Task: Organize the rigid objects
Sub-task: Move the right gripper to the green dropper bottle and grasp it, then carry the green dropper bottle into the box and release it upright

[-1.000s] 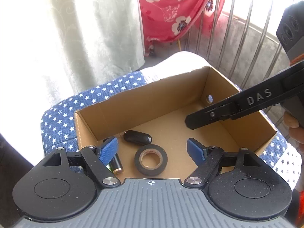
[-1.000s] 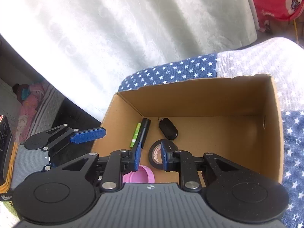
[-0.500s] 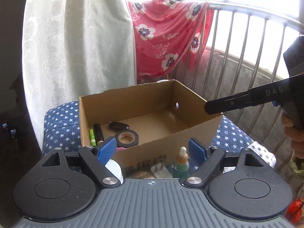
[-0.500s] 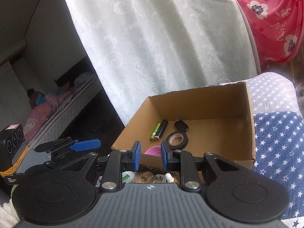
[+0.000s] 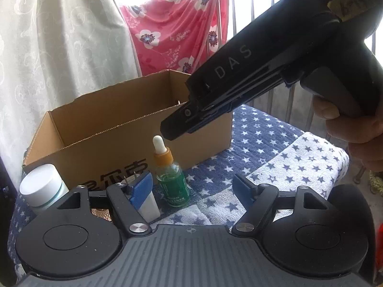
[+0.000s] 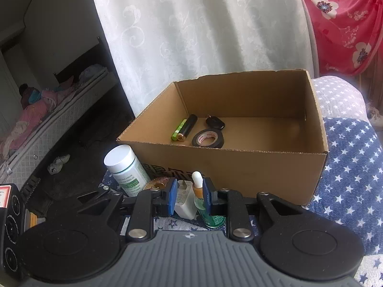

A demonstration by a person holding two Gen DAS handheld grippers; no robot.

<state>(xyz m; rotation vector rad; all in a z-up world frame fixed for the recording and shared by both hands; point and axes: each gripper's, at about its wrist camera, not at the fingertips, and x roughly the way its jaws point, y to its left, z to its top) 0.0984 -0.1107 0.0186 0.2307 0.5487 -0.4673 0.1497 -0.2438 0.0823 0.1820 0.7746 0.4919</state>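
Across the star-printed cloth (image 5: 258, 129) that covers the bench, I see a cardboard box (image 6: 239, 167) standing toward the far edge, open at the top. On its floor, in the left half, lie a green battery (image 6: 178, 132) and a black-and-gold one (image 6: 187, 131) touching side by side, a black key fob (image 6: 215, 122) just beyond, and a roll of black tape (image 6: 207, 139) lying flat near the front wall.

In front of the box, along its near wall, stand four loose things: a white-capped bottle (image 6: 126, 169) at the left, a gold ridged piece (image 6: 156, 183) (too hidden to name), a white plug adapter (image 6: 185, 199) and a green dropper bottle (image 5: 171, 174) upright at the right of the row.

My left gripper (image 5: 191, 186) has its jaws wide apart; they have just been closing a little, and the dropper bottle stands ahead between them, untouched. My right gripper (image 6: 187, 197) has its jaws nearly closed with nothing pinched; in the left view it hangs above the dropper bottle, with the person's hand (image 5: 354, 129) on its handle.
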